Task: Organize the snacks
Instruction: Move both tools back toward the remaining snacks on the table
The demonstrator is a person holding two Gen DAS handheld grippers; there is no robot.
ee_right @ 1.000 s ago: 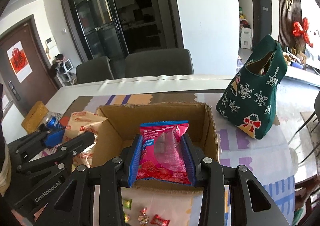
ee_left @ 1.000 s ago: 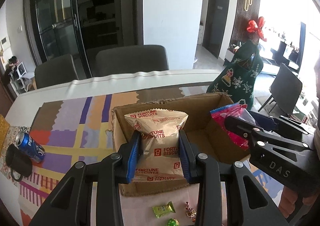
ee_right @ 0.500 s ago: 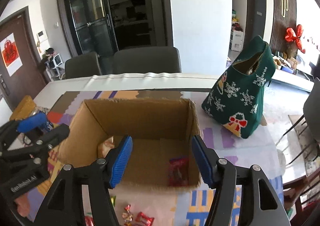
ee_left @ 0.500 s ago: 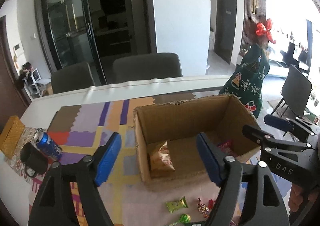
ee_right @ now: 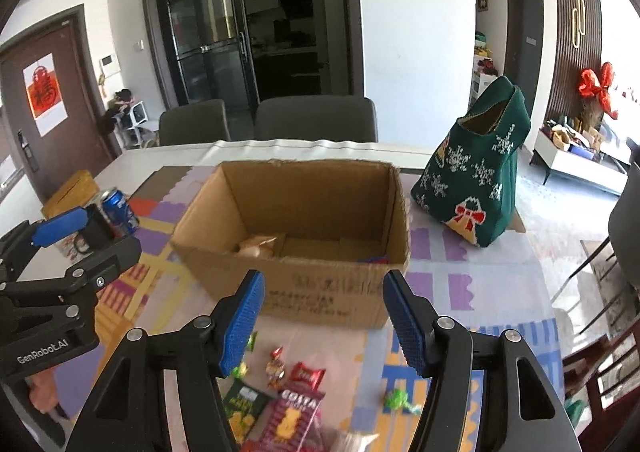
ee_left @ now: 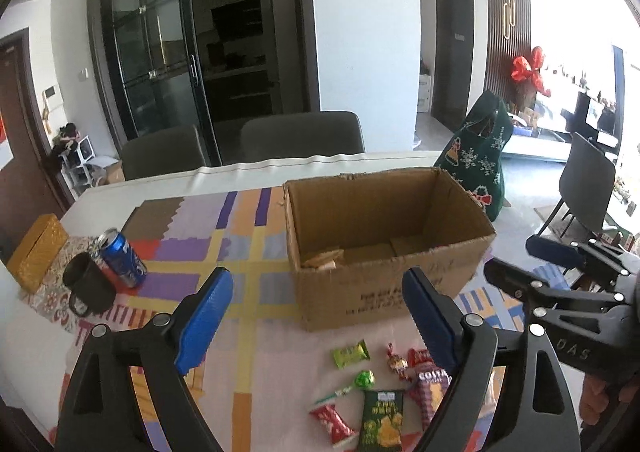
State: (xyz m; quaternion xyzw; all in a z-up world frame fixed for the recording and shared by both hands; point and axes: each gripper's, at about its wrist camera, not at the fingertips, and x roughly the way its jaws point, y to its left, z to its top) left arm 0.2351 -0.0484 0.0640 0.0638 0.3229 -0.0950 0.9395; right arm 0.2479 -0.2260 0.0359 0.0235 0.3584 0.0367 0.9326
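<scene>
The surface carries your cardboard box, a biscuit pack lying inside it. Your left gripper is opening wide, nothing between its jaws; your right gripper stands half open, empty, above loose snacks.

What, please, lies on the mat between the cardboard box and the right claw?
In the right wrist view, loose sweets and a red Colta packet lie on the mat between the cardboard box and the right claw.
</scene>
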